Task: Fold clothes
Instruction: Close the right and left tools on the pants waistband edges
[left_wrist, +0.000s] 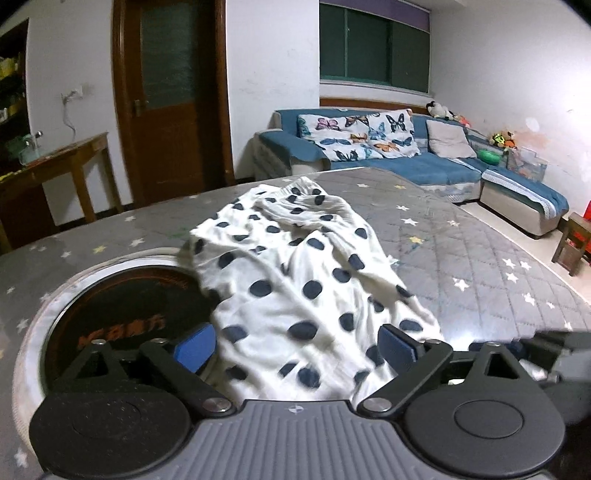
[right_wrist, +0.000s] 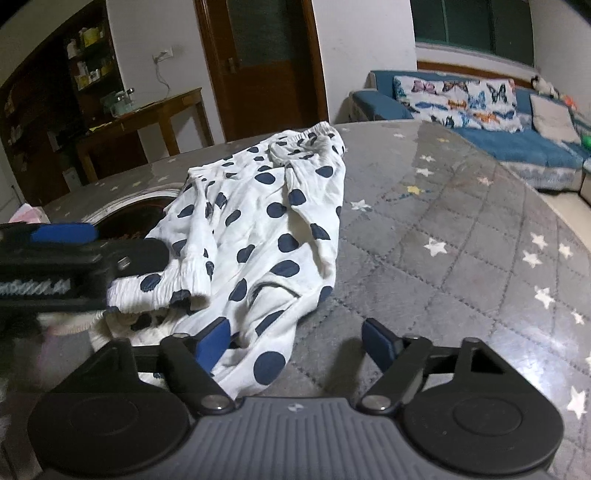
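A white garment with navy polka dots (left_wrist: 295, 280), which looks like a pair of elastic-cuffed trousers, lies crumpled on a table covered with a grey quilted, star-printed cloth (left_wrist: 480, 258). Its waistband sits at the far end, and the gathered leg cuffs (right_wrist: 162, 288) trail toward the near edge. Its left side drapes over a round inset in the tabletop (left_wrist: 122, 302), a dark disc with orange lettering inside a pale ring, so that part of the fabric has no flat support beneath it. The left gripper (left_wrist: 295, 349) hovers low over the near end with its blue pads spread and cloth between them, but the pads do not seem to press on it. The right gripper (right_wrist: 295, 343) is also spread. Its left pad is at the garment's near hem, and its right pad is over bare table cover. Each tool appears set to take one near corner, probably so the heap can be lifted and shaken flat before any fold. Beyond the table stand a wooden door (left_wrist: 166, 92) and a blue sofa (left_wrist: 424, 162) with a butterfly cushion.
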